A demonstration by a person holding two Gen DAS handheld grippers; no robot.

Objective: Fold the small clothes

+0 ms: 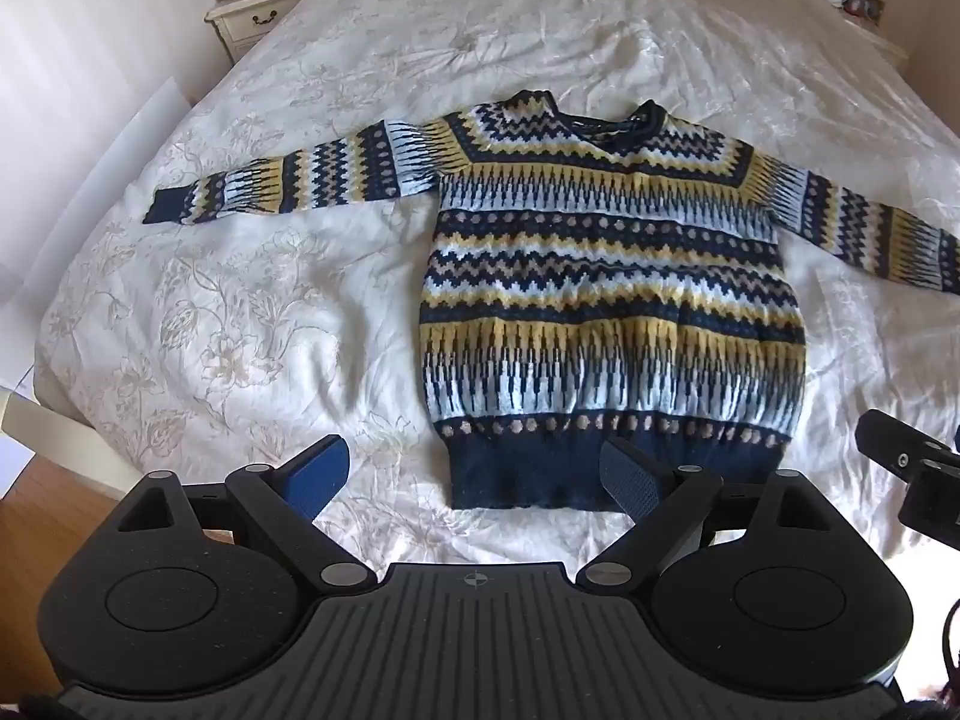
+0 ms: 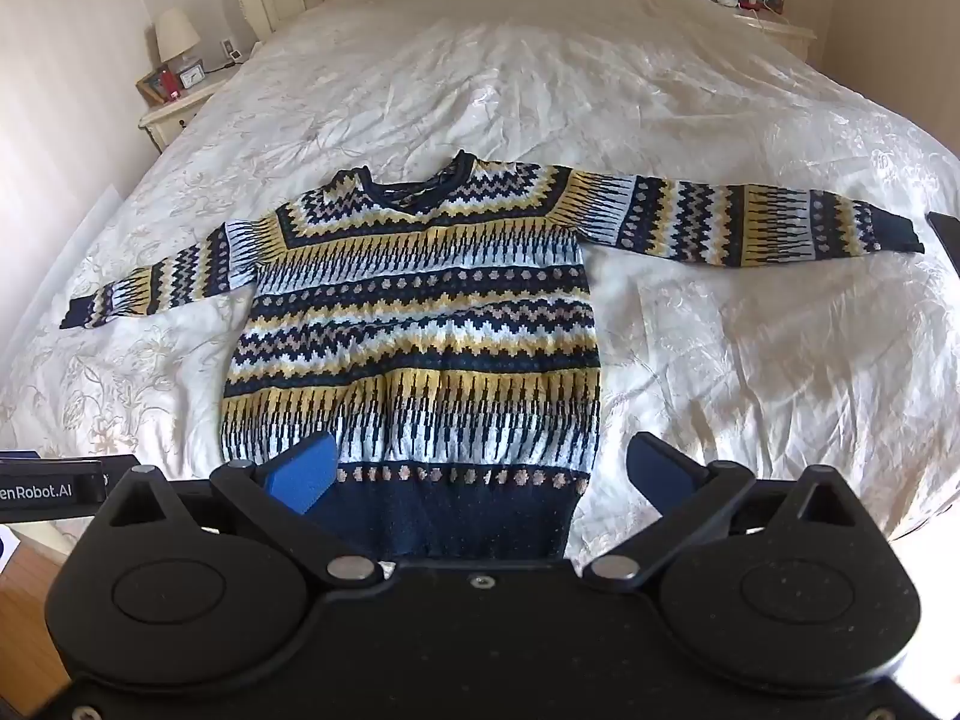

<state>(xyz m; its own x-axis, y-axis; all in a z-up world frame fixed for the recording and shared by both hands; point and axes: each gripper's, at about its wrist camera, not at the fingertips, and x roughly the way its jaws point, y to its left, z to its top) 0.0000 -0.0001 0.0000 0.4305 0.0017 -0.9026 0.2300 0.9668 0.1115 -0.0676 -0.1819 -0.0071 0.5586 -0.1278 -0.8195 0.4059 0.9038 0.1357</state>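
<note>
A knitted sweater (image 1: 612, 276) (image 2: 420, 312) patterned in navy, yellow and white lies flat and face up on the bed, with both sleeves spread out sideways and its navy hem nearest me. My left gripper (image 1: 474, 474) hovers open above the hem's left corner, nothing between its blue pads. Over the middle of the hem my right gripper (image 2: 480, 468) also stands wide open and empty. Part of the right gripper's body (image 1: 900, 468) shows at the right edge of the left wrist view.
The bed (image 1: 240, 300) (image 2: 750, 360) wears a white floral quilt. A bedside table (image 1: 258, 6) (image 2: 174, 102) with a clock and lamp stands at the far left, another table (image 2: 762, 6) at the far right. Wooden floor (image 1: 54, 492) shows at the near left.
</note>
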